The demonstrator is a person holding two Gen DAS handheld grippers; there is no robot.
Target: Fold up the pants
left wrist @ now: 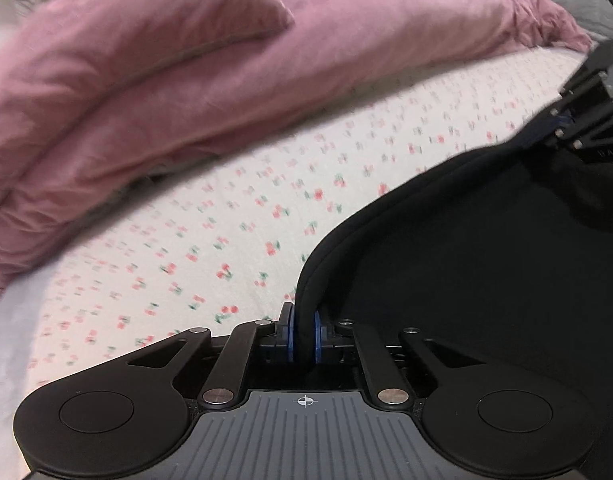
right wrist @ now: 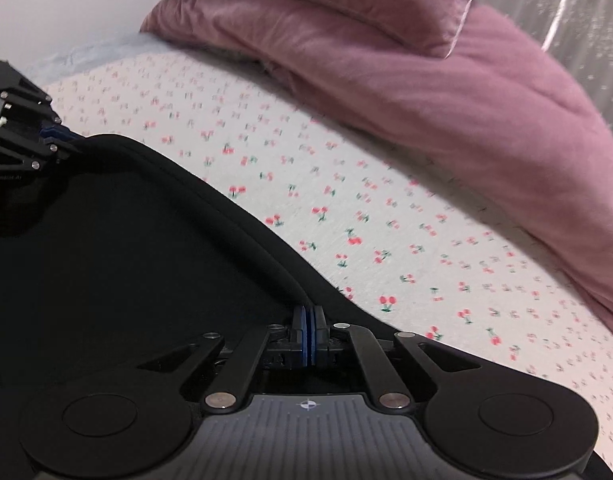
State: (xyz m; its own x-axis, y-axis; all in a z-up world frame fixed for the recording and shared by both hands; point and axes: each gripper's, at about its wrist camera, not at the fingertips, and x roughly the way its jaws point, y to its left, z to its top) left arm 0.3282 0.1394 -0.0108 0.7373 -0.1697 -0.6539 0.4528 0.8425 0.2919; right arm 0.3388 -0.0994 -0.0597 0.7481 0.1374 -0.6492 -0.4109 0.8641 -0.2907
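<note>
Black pants (left wrist: 466,260) lie on a bed sheet printed with cherries (left wrist: 226,220), filling the lower right of the left wrist view. My left gripper (left wrist: 304,332) is shut on the thick edge of the pants, the fabric pinched between its blue pads. In the right wrist view the same black pants (right wrist: 126,240) fill the lower left. My right gripper (right wrist: 308,332) is shut on their hem, blue pads pressed close with a thin fold between them. Each gripper shows in the other's view: the right gripper (left wrist: 562,120) at far right, the left gripper (right wrist: 62,136) at far left.
A pink duvet (left wrist: 166,92) with a pink pillow (left wrist: 154,12) on it lies bunched along the far side of the bed; the duvet (right wrist: 466,100) also crosses the upper right of the right wrist view. The cherry sheet (right wrist: 386,220) stretches between pants and duvet.
</note>
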